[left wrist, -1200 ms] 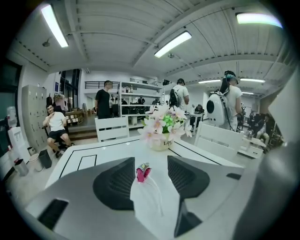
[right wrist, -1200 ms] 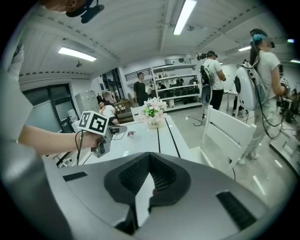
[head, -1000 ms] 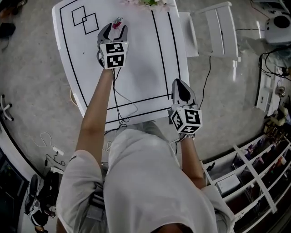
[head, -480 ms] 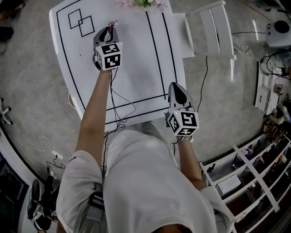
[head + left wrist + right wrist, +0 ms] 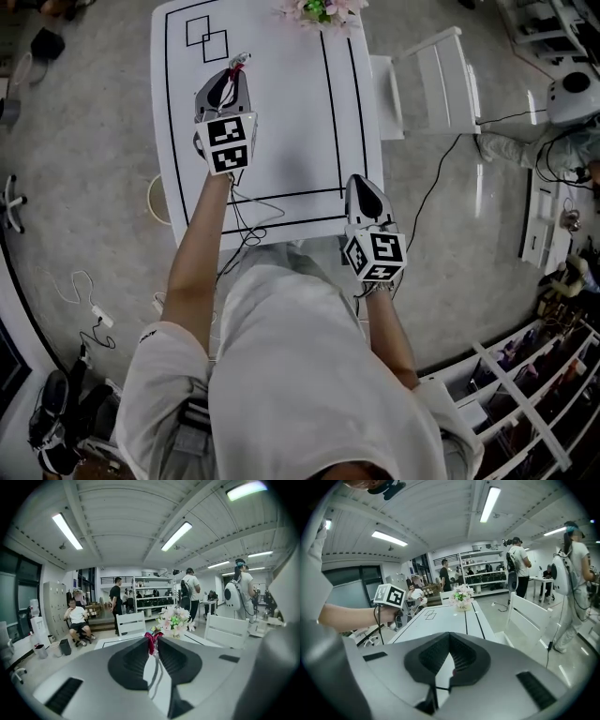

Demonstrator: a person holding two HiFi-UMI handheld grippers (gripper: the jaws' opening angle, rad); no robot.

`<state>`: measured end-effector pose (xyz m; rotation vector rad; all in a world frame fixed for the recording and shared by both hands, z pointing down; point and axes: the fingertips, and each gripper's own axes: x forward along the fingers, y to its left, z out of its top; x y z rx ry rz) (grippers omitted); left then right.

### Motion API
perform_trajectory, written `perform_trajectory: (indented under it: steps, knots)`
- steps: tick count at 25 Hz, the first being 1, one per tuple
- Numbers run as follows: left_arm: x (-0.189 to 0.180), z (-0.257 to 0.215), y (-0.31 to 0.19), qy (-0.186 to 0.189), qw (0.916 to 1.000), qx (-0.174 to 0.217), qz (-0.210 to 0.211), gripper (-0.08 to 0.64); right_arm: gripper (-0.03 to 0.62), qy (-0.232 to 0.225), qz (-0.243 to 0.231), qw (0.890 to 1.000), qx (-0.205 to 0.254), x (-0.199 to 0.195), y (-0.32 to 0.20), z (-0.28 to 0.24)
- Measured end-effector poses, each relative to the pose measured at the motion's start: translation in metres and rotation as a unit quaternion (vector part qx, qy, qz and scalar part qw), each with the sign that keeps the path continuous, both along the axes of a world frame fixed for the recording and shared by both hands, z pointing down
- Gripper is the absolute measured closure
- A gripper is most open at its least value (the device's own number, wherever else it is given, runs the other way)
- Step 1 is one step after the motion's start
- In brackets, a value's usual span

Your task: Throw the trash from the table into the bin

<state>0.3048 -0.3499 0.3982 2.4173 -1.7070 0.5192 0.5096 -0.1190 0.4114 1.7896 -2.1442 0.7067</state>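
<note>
Since the earlier frames, my left gripper (image 5: pixel 234 73) has lifted off the white table (image 5: pixel 281 141) and drawn back toward me. Its jaws, which stood spread round the scrap a moment ago, have just been closing and now pinch a small red wrapper (image 5: pixel 151 641) at their very tips. Wrapper: clear of the tabletop, over the far-left part of the table, poking out past the tips. Right gripper (image 5: pixel 362 185): jaws pressed together, nothing between them, hovering at the table's near-right corner. Round white rim (image 5: pixel 153 199) on the floor by the table's left edge, toward the near-left corner: probably the bin, partly tucked under that edge. From the wrapper it lies leftward, nearer me and lower down. My left gripper is much the closer one, so the carry is likely its job.
</note>
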Motion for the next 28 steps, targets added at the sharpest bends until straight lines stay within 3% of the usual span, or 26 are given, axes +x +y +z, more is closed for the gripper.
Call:
perform_trajectory:
  steps: [12,20,28]
  knots:
    - [-0.093,-0.113,0.160,0.020,0.9906,0.098,-0.094,0.495,0.591,-0.020,-0.080,0.995,0.064,-0.042,0.076,-0.043]
    - [-0.193,-0.137,0.246,-0.008,0.9778,0.110,-0.178,0.497,0.591,-0.043,-0.164,0.983,0.075,-0.117,0.089,-0.058]
    - [-0.312,-0.116,0.315,-0.006,0.9626,0.091,-0.255,0.497,0.591,-0.040,-0.236,0.968,0.076,-0.228,0.080,-0.061]
